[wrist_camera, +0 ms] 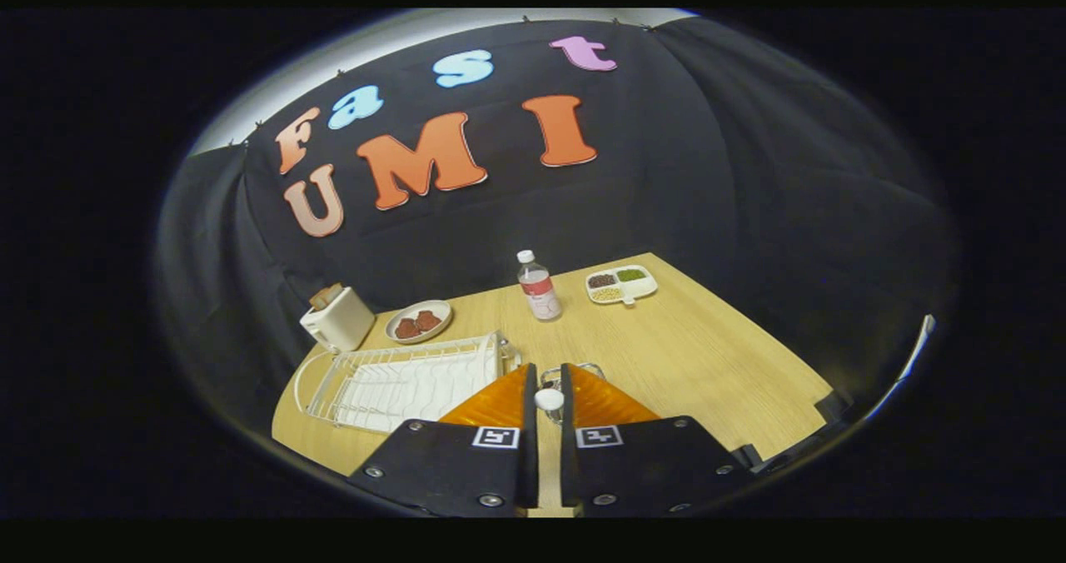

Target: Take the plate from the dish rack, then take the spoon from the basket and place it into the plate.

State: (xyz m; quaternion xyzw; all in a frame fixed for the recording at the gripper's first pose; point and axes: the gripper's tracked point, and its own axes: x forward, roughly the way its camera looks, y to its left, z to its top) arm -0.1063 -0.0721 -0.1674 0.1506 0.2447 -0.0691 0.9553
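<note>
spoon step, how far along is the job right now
The dish rack holds no plate, so that step looks done. In hand: the gripper has its fingers close around a small white end, likely the spoon handle, over the wire basket; whether both press on it I cannot tell. Left: carrying it to the plate.

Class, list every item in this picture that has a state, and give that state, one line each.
Gripper: nearly shut around a white spoon handle.
Basket: wire, just beyond the fingertips.
Dish rack: no plate in it.
Bottle: upright, capped.
Toaster: toast sticking up.
Round plate: holds brown pieces.
Divided tray: three compartments filled.
</note>
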